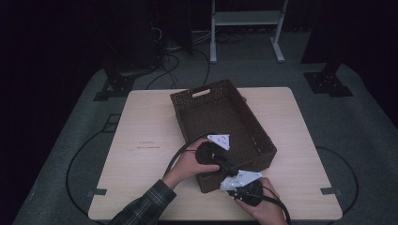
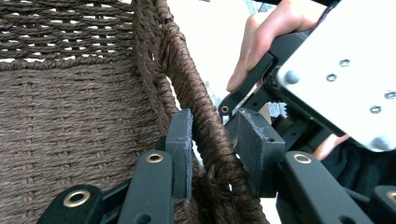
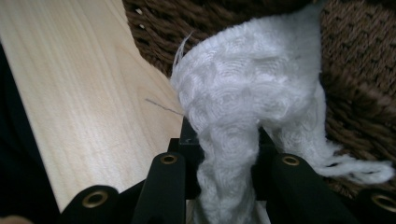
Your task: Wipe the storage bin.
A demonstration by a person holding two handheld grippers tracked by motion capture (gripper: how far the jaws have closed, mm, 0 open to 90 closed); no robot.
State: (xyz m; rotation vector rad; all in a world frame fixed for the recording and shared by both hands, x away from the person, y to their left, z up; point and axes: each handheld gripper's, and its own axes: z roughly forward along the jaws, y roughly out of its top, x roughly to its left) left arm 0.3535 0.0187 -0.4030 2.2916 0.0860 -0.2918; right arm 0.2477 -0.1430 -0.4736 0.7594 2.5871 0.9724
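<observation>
The dark brown woven wicker basket (image 1: 220, 126) stands on the pale wooden counter (image 1: 145, 140) and serves as the landmark here. A white knitted cloth (image 3: 243, 98), loosely woven with frayed threads trailing from one edge, is bunched between the jaws of the right tool (image 3: 227, 140), which are clamped tight on a narrow fold of it. In the right gripper view the cloth billows out above the jaws, right up against the basket's outer wall and just above the counter. In the high view it shows as a small white bundle (image 1: 230, 185) at the basket's near corner, outside it. I judge the cloth to be very light, soft and limp: it will sag and drape rather than hold a shape, it will not slip easily from rubber pads, and its loose yarn could snag on the rough wicker. A pinch on a gathered fold, as now, seems the sensible hold. The left tool (image 2: 212, 135) straddles the basket's near rim (image 2: 196, 93), one jaw inside the wall and one outside; the inner pad lies close against the weave, the outer one seems to stand slightly off, so I cannot tell whether it truly grips the wall.
</observation>
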